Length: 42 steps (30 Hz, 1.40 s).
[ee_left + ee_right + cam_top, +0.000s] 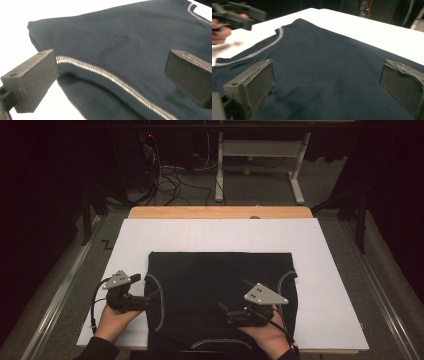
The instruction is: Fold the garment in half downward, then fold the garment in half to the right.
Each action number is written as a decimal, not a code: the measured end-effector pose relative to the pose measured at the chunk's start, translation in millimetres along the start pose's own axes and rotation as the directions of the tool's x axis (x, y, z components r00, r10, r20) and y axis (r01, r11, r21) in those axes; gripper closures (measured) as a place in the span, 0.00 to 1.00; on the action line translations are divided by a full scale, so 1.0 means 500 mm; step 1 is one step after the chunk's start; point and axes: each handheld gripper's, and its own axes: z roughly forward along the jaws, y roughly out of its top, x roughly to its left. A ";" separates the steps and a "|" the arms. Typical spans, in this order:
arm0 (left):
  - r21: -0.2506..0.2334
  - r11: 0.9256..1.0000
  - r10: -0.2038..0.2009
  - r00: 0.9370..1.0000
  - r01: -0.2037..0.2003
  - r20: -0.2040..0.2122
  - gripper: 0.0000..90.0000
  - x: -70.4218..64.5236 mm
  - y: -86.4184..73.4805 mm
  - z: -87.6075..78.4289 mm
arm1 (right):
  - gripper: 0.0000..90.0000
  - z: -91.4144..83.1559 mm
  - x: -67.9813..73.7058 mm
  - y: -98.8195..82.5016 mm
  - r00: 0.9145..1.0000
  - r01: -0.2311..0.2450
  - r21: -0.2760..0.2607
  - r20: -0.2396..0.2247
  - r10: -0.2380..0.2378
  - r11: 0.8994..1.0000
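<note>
While both tongs (152, 296) (224, 309) gape — hovering over shirt (220, 280).

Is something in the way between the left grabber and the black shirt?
No, nothing visible is. The left gripper sits open right at the black shirt's left edge, its jaws straddling the pale seam, with bare white board around it.

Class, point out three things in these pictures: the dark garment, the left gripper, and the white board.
Garment (220, 280), high view, middle of the cloth.
Left gripper (152, 294), high view, between its fingertips.
White board (220, 234), high view, bare far part.
</note>
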 end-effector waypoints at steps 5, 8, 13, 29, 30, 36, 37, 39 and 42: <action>-0.027 1.000 0.000 1.000 0.001 0.013 0.00 -0.002 0.034 0.017 | 0.00 0.044 0.042 0.012 0.999 0.017 0.014 -0.050 -0.016 1.000; -0.041 0.999 0.013 1.000 -0.012 0.027 0.00 -0.004 0.062 0.019 | 0.00 0.064 0.067 0.018 0.997 0.026 0.020 -0.075 -0.024 0.999; -0.047 0.998 0.044 0.999 -0.043 0.026 0.00 0.000 0.105 0.017 | 0.00 0.085 0.103 0.022 0.994 0.035 0.031 -0.106 -0.031 0.999; -0.023 0.999 -0.032 0.999 0.032 -0.001 0.00 0.101 0.140 0.043 | 0.00 0.090 0.157 0.049 0.987 0.067 0.007 -0.150 -0.065 0.998; -0.022 0.999 -0.038 0.999 0.038 -0.003 0.00 0.106 0.142 0.044 | 0.00 0.089 0.157 0.049 0.986 0.069 0.008 -0.152 -0.067 0.998; 0.004 0.999 -0.052 0.998 0.052 -0.018 0.00 0.125 0.147 0.052 | 0.00 0.087 0.157 0.049 0.986 0.067 0.012 -0.154 -0.064 0.998; 0.012 0.999 -0.053 0.998 0.053 -0.024 0.00 0.128 0.146 0.055 | 0.00 0.087 0.158 0.049 0.986 0.066 0.013 -0.153 -0.063 0.998; 0.034 0.997 -0.061 0.997 0.063 -0.040 0.00 0.137 0.141 0.063 | 0.00 0.089 0.160 0.049 0.986 0.064 0.011 -0.153 -0.062 0.998; 0.063 0.992 -0.101 0.992 0.105 -0.070 0.00 0.156 0.129 0.075 | 0.00 0.090 0.163 0.043 0.986 0.061 0.009 -0.155 -0.059 0.998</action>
